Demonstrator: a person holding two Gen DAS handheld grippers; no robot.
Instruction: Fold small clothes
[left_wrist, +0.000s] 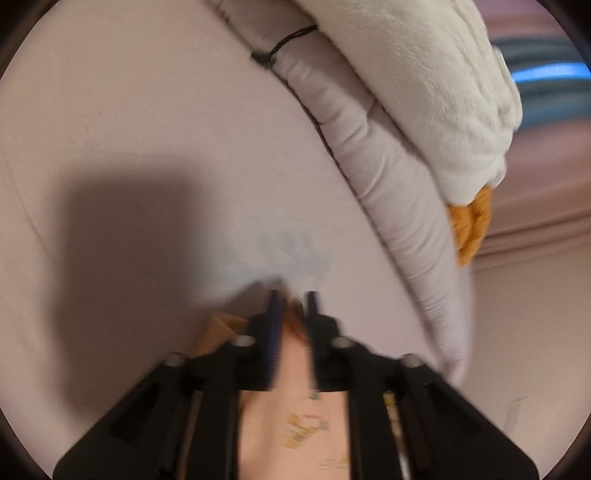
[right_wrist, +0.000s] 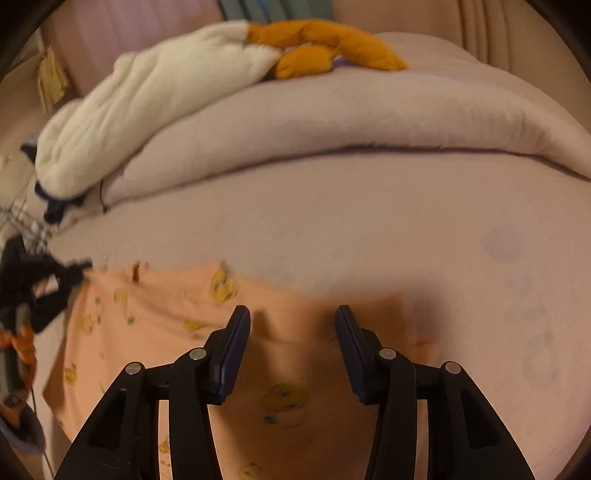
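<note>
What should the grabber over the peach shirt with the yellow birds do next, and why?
Probably the right gripper should dip and close on the shirt's far edge. Its jaws stand open above the shirt, pinching nothing, while the left gripper is already at the other corner. The shirt lies flat on the bed, so both corners could then fold over together.

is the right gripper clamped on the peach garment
No, the right gripper hangs with its jaws wide apart above the peach garment, and neither pad presses on the cloth.

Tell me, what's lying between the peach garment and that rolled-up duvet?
Only bare pink bedsheet separates the peach garment from the duvet, in the right wrist view.
</note>
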